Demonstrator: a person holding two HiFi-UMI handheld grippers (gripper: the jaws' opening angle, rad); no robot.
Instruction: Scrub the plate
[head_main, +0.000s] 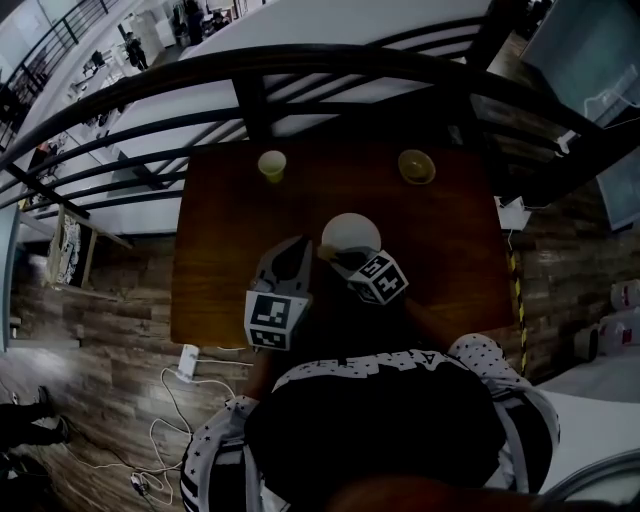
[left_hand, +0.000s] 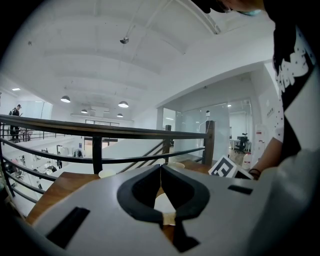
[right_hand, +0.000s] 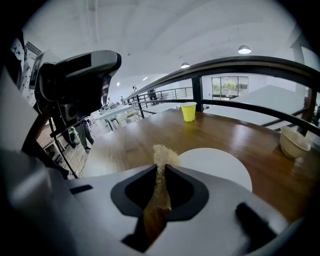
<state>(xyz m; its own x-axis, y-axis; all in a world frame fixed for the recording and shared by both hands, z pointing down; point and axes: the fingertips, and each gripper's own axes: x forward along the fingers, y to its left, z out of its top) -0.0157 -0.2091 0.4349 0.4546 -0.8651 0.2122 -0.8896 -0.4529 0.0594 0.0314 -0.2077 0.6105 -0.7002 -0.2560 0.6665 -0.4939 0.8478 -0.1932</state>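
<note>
A white plate (head_main: 351, 234) lies on the dark wooden table (head_main: 220, 280), also seen in the right gripper view as the plate (right_hand: 217, 167). My right gripper (right_hand: 161, 169) is shut on a tan scrubbing sponge (right_hand: 161, 156), whose frayed end sticks out over the plate's near-left rim. In the head view the right gripper (head_main: 333, 255) sits at the plate's near edge. My left gripper (head_main: 303, 244) hovers just left of the plate; its jaws (left_hand: 161, 168) are shut with nothing between them. A patch of the plate (left_hand: 165, 202) shows behind them.
A yellow cup (head_main: 271, 165) stands at the table's far left and a pale bowl (head_main: 416, 166) at the far right. A black railing (head_main: 300, 70) runs along the table's far side. The left gripper's body (right_hand: 80, 75) looms to the upper left in the right gripper view.
</note>
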